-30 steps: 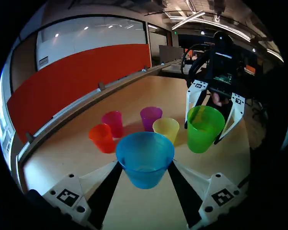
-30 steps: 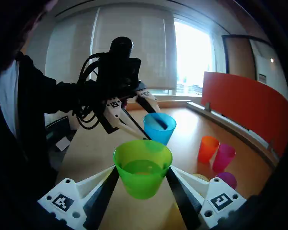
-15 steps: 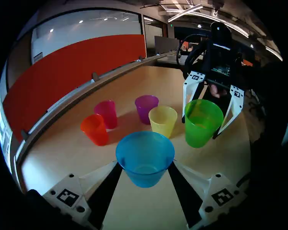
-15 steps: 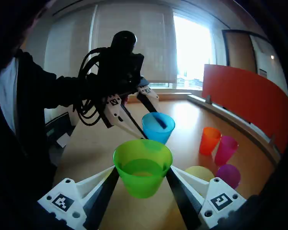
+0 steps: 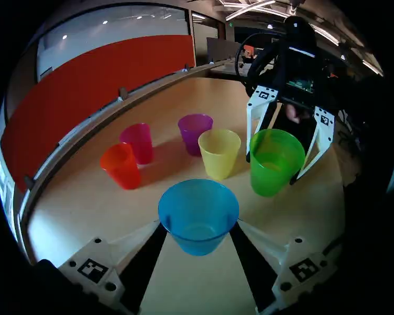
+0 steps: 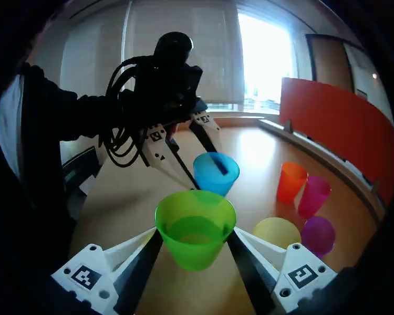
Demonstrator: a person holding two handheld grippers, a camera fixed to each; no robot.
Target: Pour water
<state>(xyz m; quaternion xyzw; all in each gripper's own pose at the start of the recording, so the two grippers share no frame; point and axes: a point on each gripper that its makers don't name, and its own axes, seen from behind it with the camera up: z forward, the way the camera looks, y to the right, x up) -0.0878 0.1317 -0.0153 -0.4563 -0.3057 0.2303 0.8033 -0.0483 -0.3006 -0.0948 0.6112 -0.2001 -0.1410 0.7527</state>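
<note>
Higher over the table (image 5: 81,205) than before: left tool (image 5: 198,221) snug on blue cup (image 5: 198,210), right tool (image 6: 195,234) on green cup (image 6: 195,223)

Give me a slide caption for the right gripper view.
Right tool grips a green cup holding liquid; opposite, the left tool grips a blue cup.

yellow cup (image 6: 273,230) base hidden, person (image 6: 60,113) cut off at edge

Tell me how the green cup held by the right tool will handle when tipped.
The green cup looks like thin translucent plastic, so it probably flexes under squeeze from the right tool. What looks like liquid inside may slosh when tipped. Its smooth tapered wall could slip downward.
</note>
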